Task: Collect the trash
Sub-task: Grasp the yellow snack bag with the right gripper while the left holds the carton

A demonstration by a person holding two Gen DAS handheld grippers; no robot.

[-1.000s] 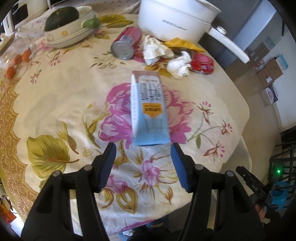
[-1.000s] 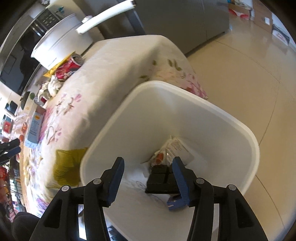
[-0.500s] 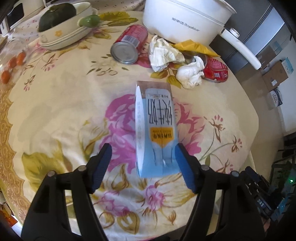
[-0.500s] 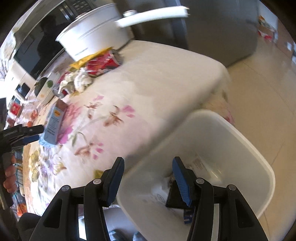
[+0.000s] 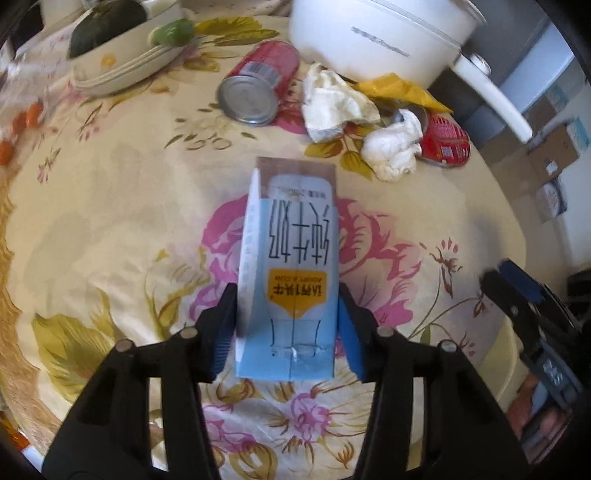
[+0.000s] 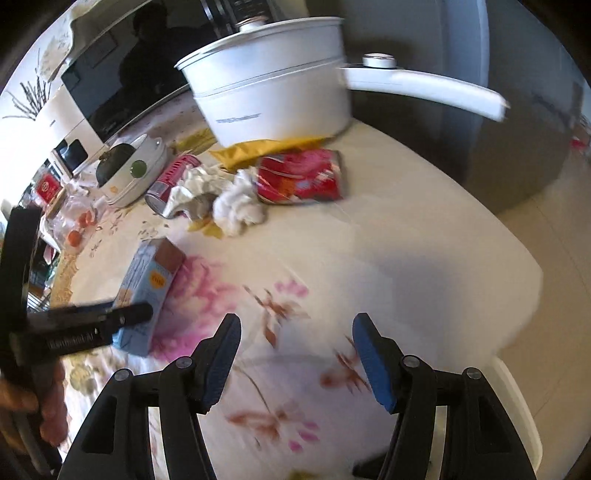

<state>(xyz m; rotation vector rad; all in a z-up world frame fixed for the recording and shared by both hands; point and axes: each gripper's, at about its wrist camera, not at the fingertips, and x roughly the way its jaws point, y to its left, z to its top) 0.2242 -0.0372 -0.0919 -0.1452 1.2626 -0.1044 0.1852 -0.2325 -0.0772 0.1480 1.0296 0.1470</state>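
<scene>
A blue milk carton (image 5: 291, 266) lies flat on the floral tablecloth (image 5: 110, 206). My left gripper (image 5: 286, 328) straddles its near end, a finger against each side; the carton still rests on the table. It also shows in the right wrist view (image 6: 147, 288) with the left gripper (image 6: 125, 314) on it. My right gripper (image 6: 295, 350) is open and empty above the table's right part. Farther back lie a red can (image 5: 258, 85), crumpled tissues (image 5: 336, 103), a white wad (image 5: 391, 147), a yellow wrapper (image 5: 402, 90) and a crushed red can (image 5: 445, 142).
A white electric pot (image 5: 376, 33) with a long handle stands at the table's back. A bowl (image 5: 122, 59) holding a dark squash sits back left, with small tomatoes (image 5: 22, 122) beside it. The white bin's rim (image 6: 517, 402) shows off the table's right edge.
My left gripper moved forward over the carton and its fingers closed in on both sides. My right gripper swung up from the bin to over the table.
</scene>
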